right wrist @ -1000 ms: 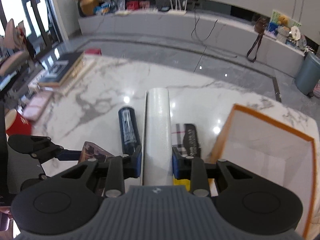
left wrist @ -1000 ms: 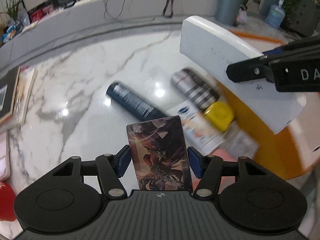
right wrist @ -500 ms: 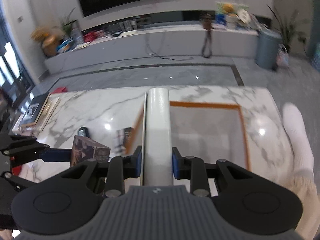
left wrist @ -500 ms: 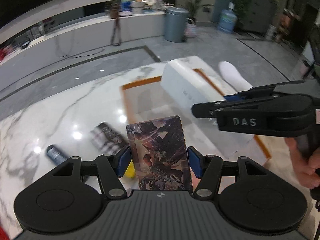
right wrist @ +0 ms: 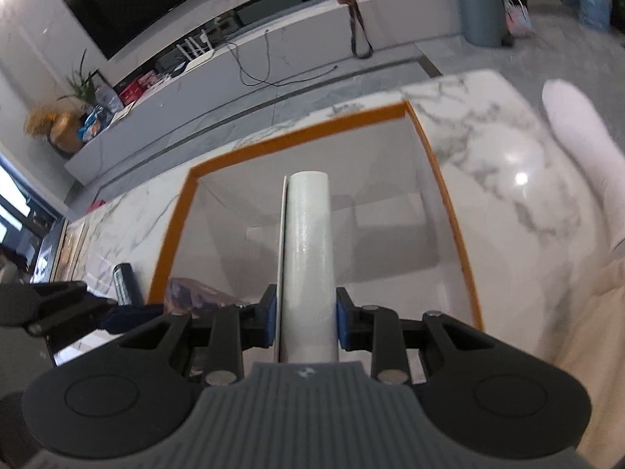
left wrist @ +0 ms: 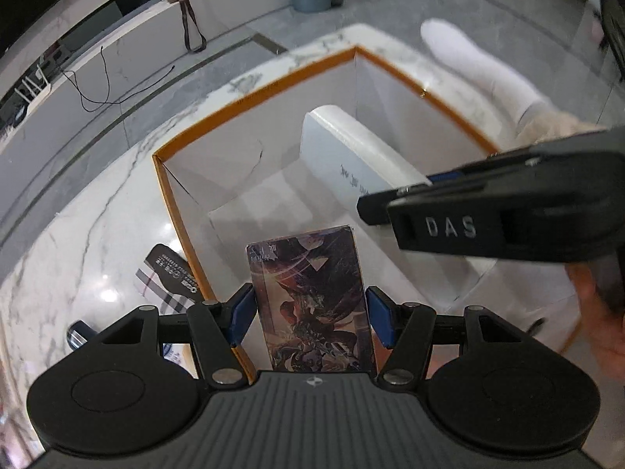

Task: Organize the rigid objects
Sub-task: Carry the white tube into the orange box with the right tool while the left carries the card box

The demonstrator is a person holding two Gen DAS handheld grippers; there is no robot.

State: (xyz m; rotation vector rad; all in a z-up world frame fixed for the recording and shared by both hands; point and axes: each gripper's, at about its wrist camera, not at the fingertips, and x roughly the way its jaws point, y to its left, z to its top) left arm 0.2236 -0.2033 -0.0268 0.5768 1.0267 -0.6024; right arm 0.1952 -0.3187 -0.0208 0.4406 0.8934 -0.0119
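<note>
Left wrist view: left tool clamping card box and right tool clamping white box could collide over the orange-rimmed box.

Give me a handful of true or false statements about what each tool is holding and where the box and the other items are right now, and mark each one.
1. The left tool is shut on a card box with dark artwork. True.
2. The right tool is open, holding nothing. False: it is shut on a white case.
3. Both held items are over the orange-rimmed box. True.
4. The plaid pouch lies inside the orange-rimmed box. False: it lies on the marble table, outside the box's wall.
5. The dark bottle stands upright inside the box. False: it lies on the table outside it.
</note>
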